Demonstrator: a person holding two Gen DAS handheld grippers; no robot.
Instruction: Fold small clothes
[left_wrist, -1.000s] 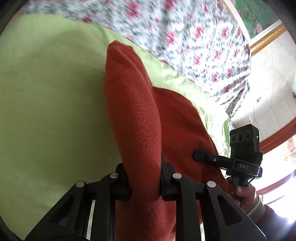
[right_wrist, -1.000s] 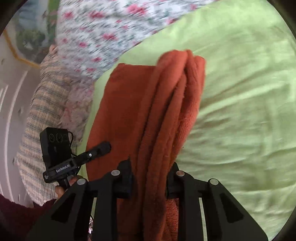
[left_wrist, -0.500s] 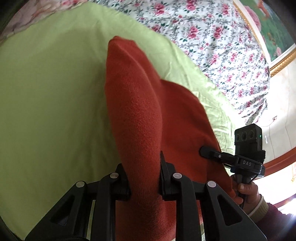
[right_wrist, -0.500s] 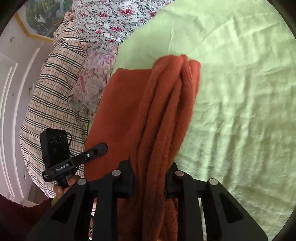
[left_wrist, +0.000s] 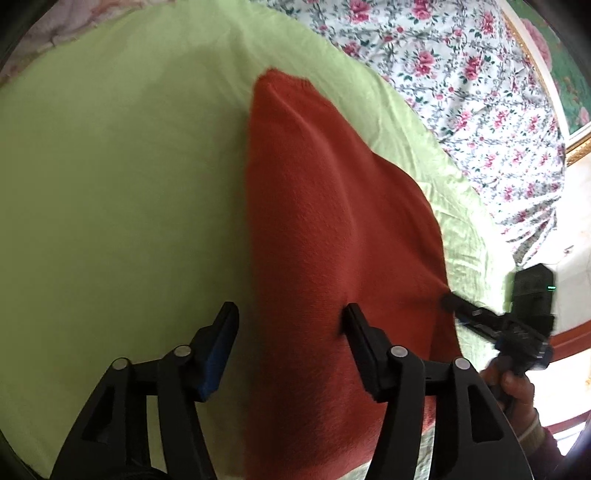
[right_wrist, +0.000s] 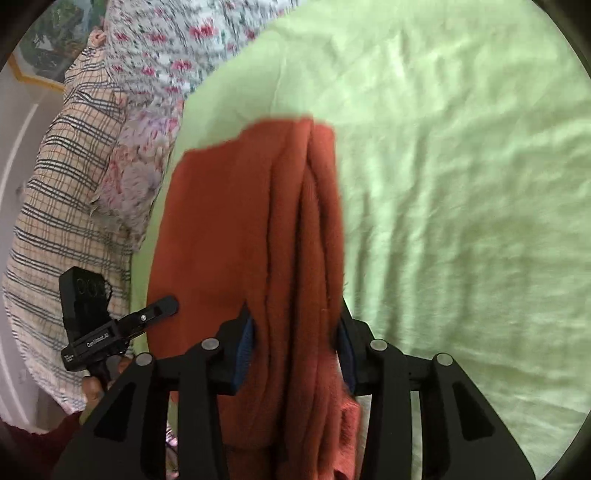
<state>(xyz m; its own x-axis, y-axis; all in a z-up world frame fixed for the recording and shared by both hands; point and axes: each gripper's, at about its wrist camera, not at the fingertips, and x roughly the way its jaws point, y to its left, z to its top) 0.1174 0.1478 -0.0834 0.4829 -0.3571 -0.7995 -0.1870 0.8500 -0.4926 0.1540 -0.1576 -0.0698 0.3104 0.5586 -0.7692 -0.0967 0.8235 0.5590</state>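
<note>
Near end of the rust-red garment (right_wrist: 258, 236) — cut off below — behind the right hand-held gripper (right_wrist: 295, 332).

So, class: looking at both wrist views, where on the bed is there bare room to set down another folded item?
Bare light green sheet lies open left of the rust-red fleece garment in the left wrist view, and right of it in the right wrist view. The side toward the floral bedding and checked cloth is crowded; the right gripper also sits there.
</note>
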